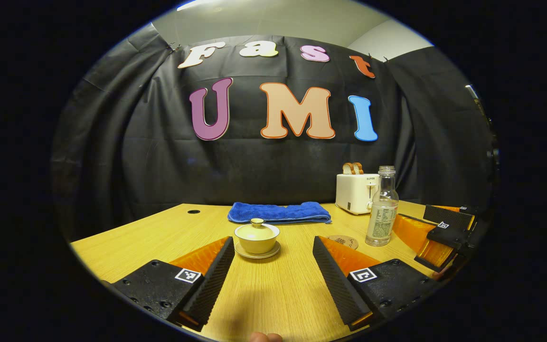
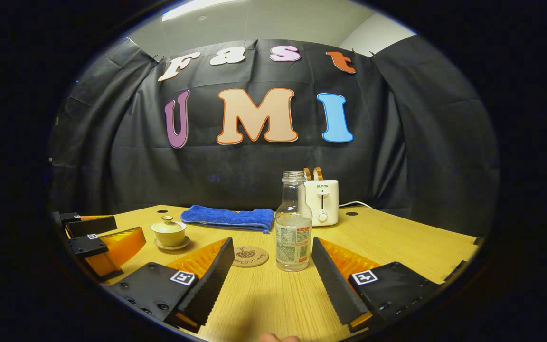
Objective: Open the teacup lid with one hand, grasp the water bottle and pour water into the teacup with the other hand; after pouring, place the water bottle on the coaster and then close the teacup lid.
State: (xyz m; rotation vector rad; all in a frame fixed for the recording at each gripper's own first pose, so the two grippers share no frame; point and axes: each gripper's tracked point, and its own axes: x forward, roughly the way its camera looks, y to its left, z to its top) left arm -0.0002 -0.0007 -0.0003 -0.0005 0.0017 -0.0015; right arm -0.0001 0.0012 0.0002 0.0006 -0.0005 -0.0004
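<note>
The lidded teacup (image 1: 257,235) sits on its saucer straight ahead of my left claw (image 1: 273,275), whose jaws stand wide and empty. The uncapped water bottle (image 2: 293,223) stands just beyond my right claw (image 2: 273,278), also wide and empty, with the coaster (image 2: 250,256) beside the bottle, ahead and slightly left. Nothing looks started. I judge the first move is a centred, level approach to the lid's small knob (image 1: 257,221), lifting straight up so the cup stays put. Farther back on the pale wooden table (image 2: 397,247) lie a blue towel (image 1: 279,212) and a white toaster (image 2: 322,202).
</note>
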